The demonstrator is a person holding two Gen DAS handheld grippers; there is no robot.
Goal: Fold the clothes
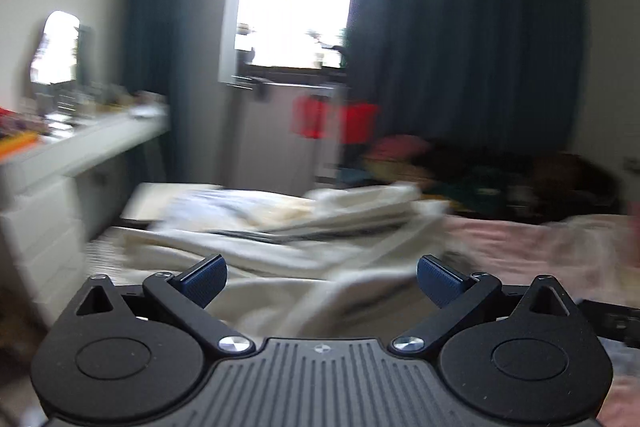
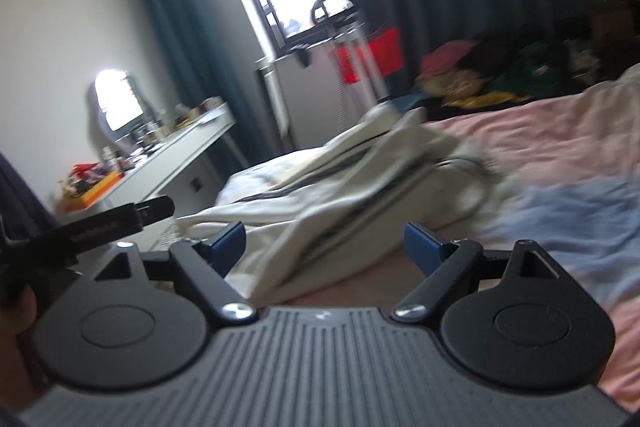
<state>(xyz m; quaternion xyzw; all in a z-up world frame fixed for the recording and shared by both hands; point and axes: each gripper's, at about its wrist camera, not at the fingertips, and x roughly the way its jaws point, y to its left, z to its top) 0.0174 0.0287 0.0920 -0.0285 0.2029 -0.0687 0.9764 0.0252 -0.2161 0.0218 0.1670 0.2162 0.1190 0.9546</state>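
A cream garment with dark stripes [image 1: 304,239] lies crumpled on the bed, partly stacked in folds; both views are blurred. My left gripper [image 1: 322,281] is open just above its near edge, blue pads [image 1: 204,281] wide apart and holding nothing. In the right wrist view the same cream garment [image 2: 340,187] spreads across the pink sheet [image 2: 560,131]. My right gripper [image 2: 324,247] is open too, hovering over the garment's near fold with nothing between its fingers. The black body of the left gripper shows at that view's left edge.
A white dresser [image 1: 80,155] with clutter and a mirror stands left of the bed. A pile of colourful clothes [image 2: 500,67] lies at the bed's far side. Dark curtains [image 1: 460,27] frame a bright window; a red item [image 1: 336,121] hangs on a rack below.
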